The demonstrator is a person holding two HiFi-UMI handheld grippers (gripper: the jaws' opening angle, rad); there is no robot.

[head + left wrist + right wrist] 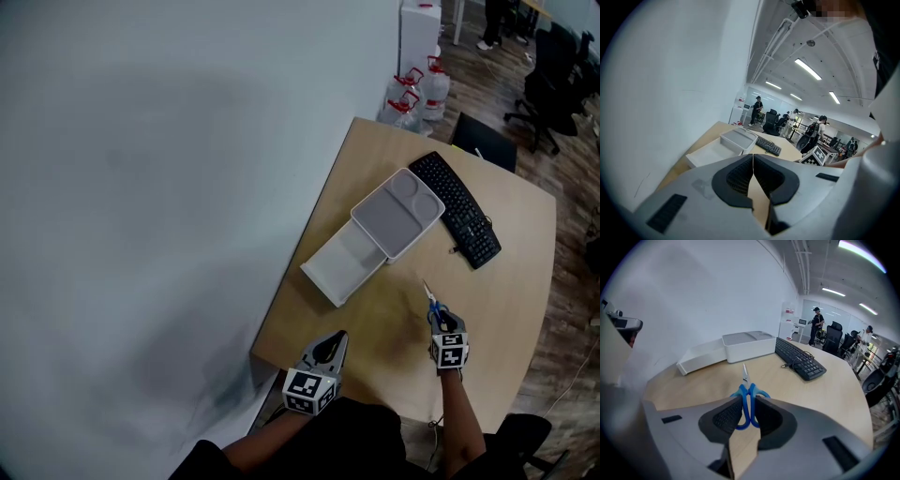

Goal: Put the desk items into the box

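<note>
The right hand-held gripper point(439, 321) point(747, 403) sits low and right of the middle in the head view. Its two jaws are squeezed onto the blue handles of the scissors point(431, 302) point(746, 397). The shiny blades are closed and stick out past the jaws, pointing up the frame toward the box. I cannot tell if the scissors touch the wood or hang just above it.

The left hand-held gripper point(330, 347) point(753, 165) is at the bottom of the head view, left of the middle, over the near edge of the counter point(506, 281). Its jaws are pressed together with nothing in them.

The white box point(398, 214) point(747, 347) point(738, 140) with a grey top sits in the middle of the counter, well apart from both grippers. An open white tray point(342, 267) point(701, 357) point(707, 152) lies touching it on the lower left side, close to the big white wall point(141, 187).

A black keyboard point(457, 208) point(799, 359) point(768, 144) lies just to the right of the box.

Past the far end of the counter, at the top of the head view, stand some water bottles point(417, 92) with red caps. A black chair point(553, 80) is in the top right corner.
</note>
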